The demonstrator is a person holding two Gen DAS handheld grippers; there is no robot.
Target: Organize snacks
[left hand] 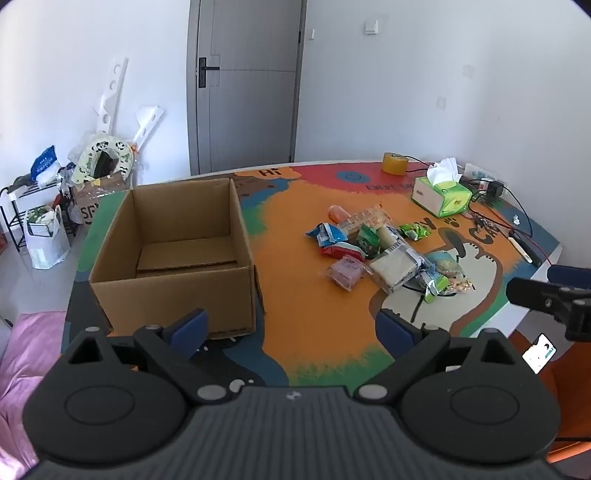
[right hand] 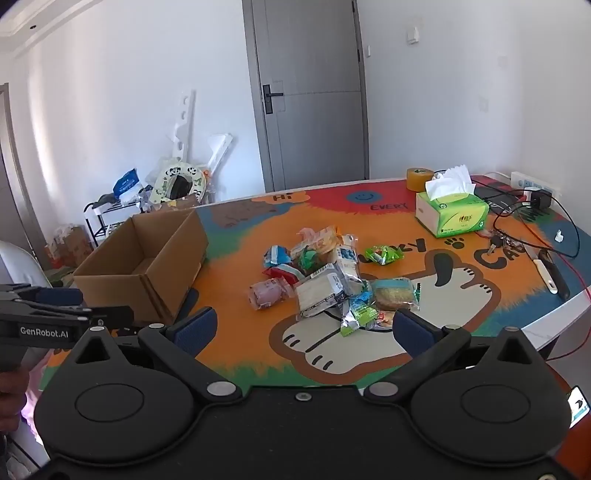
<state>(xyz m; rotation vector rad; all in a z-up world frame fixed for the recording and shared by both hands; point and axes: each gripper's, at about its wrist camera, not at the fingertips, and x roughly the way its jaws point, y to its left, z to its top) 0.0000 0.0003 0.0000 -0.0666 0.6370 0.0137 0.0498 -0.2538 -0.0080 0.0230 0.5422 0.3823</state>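
Hovering w/ both grippers, left point(left hand: 291, 325) & right point(right hand: 303, 328), gaping wide w/ nothing held, we're eyeing the snacks point(right hand: 325, 280) piled mid-table, right of the empty box point(left hand: 173, 251), judging it's best picking one outer pack first.

A spare room in a home, used as a work spot

Plain white walls and a grey door point(right hand: 310, 92) with a lever handle close the room; a light switch point(left hand: 371, 26) sits beside the door. A table point(left hand: 314, 314) under a bright cartoon mat carries household clutter: a tissue box point(right hand: 452, 214) and tape roll point(right hand: 419, 179) near its far edge, keys point(right hand: 498, 242) and a power strip point(right hand: 533, 184) with cables toward the far right corner. In the left corner of the room a black rack point(right hand: 99, 214), bags and cardboard are stacked on the floor.
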